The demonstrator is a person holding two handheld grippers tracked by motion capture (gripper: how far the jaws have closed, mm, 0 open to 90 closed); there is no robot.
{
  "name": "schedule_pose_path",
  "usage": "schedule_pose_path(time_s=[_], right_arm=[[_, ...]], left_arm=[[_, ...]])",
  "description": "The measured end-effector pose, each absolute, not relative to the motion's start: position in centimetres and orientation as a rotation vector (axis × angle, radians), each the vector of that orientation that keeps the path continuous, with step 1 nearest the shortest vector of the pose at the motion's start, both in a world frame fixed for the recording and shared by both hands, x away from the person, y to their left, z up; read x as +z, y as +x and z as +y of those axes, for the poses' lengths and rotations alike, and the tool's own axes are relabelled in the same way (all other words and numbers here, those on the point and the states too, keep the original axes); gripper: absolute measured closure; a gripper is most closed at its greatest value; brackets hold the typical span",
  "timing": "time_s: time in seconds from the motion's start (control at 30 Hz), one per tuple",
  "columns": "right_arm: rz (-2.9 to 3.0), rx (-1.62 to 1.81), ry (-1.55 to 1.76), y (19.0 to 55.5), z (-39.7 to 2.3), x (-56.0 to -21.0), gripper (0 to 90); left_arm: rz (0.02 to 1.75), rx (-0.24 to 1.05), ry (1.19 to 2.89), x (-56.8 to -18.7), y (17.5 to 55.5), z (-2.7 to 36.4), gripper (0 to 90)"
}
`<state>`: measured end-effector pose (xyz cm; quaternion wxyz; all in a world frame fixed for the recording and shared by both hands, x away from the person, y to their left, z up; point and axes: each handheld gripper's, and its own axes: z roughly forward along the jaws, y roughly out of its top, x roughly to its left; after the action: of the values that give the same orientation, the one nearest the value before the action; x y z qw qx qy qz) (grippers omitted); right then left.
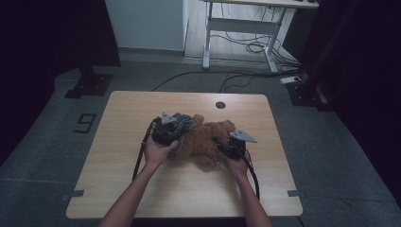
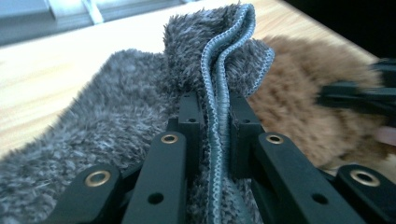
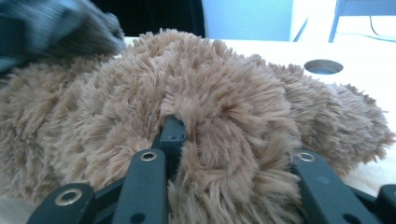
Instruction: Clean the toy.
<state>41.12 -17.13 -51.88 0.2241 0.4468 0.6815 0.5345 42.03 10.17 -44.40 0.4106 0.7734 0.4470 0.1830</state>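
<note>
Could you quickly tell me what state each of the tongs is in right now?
Left tongs: shut on the grey cloth.
Right tongs: closed on the brown plush toy.

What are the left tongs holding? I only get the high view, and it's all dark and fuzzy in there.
Observer: The left tongs are shut on the stitched edge of a grey fuzzy cloth.
Operator: Just one layer of it?
Observer: No, the edge is folded, so two stitched hems run side by side between the tongs.
Operator: Do the right tongs have the brown thing?
Observer: Yes. The right tongs are sunk into the brown plush toy, and a tuft of its fur bulges up between them.
</note>
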Motion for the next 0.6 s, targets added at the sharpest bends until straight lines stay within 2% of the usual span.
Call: schedule_pose_path(time_s=[0.1, 0.2, 0.47, 0.6], right_arm=[[1.887, 1.484, 1.220, 41.3, -17.2, -52.1, 62.9], [1.913, 1.507, 1.215, 41.2, -17.6, -52.2, 61.7], [2.012, 1.542, 1.172, 39.1, -18.3, -52.5, 59.6], [2.056, 1.533, 1.099, 37.3, -18.4, -53.0, 61.7]], left_arm=[[1.152, 0.437, 1.939, -45.1, 42.9, 10.1, 78.0], [1.132, 0.468, 1.981, -46.0, 42.5, 9.8, 78.9], [1.109, 0.402, 1.881, -48.3, 39.1, 11.5, 80.8], [1.066, 0.433, 1.882, -48.6, 36.9, 11.6, 80.9]])
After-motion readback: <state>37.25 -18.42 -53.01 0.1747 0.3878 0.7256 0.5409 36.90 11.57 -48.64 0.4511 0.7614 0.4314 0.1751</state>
